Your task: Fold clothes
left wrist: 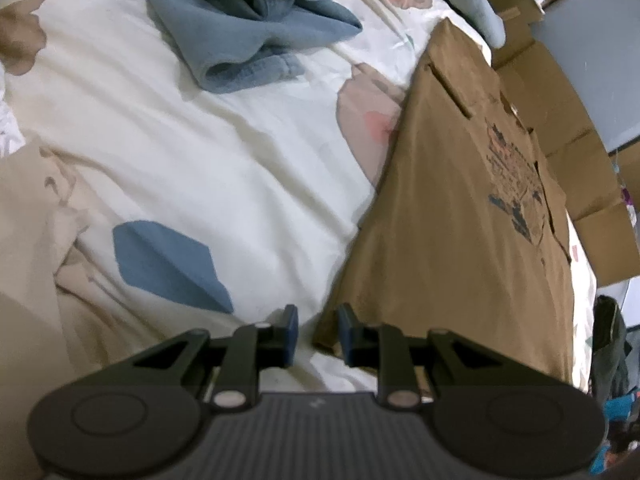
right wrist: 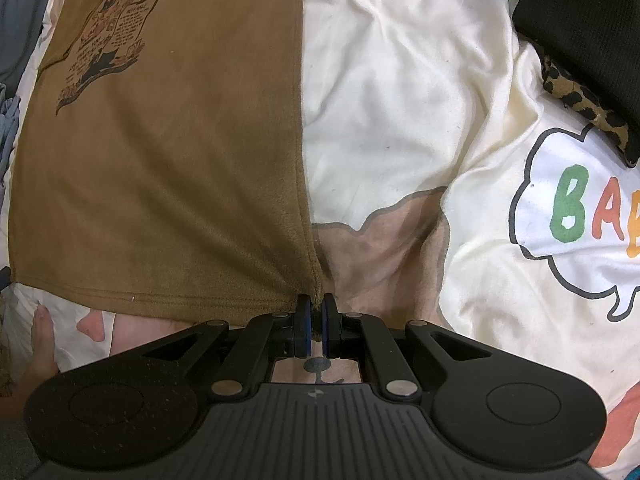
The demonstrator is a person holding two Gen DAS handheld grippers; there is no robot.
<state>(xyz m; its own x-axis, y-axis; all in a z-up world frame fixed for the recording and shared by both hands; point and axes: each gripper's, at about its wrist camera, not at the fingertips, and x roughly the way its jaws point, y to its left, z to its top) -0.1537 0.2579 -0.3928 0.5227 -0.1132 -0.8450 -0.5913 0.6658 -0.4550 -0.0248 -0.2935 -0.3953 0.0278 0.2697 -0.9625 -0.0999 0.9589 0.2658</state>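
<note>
The brown T-shirt (right wrist: pixel 168 184) lies flat on the patterned bedsheet (right wrist: pixel 380 112), its printed graphic toward the far end and its hem nearest the grippers. The right gripper (right wrist: pixel 315 304) is clenched on the shirt's near right hem corner, the cloth bunched into a small ridge between its pads. The left gripper (left wrist: pixel 316 320) hovers at the near left corner with its fingers slightly apart; the corner lies just beside the right finger, and nothing looks pinched yet (the edge there is blurred, so contact is hard to rule out). The step in hand appears to be taking both hem corners so the bottom can be carried up toward the collar. To do it well, the left fingers should straddle the corner squarely and catch both layers of cloth before closing, matching how deep the right grip sits. Then both hands should rise together, keeping the hem taut and level, so the fold lands straight. The crumpled blue garment (left wrist: pixel 256 28) lies well apart at the far left, and should not interfere.
</note>
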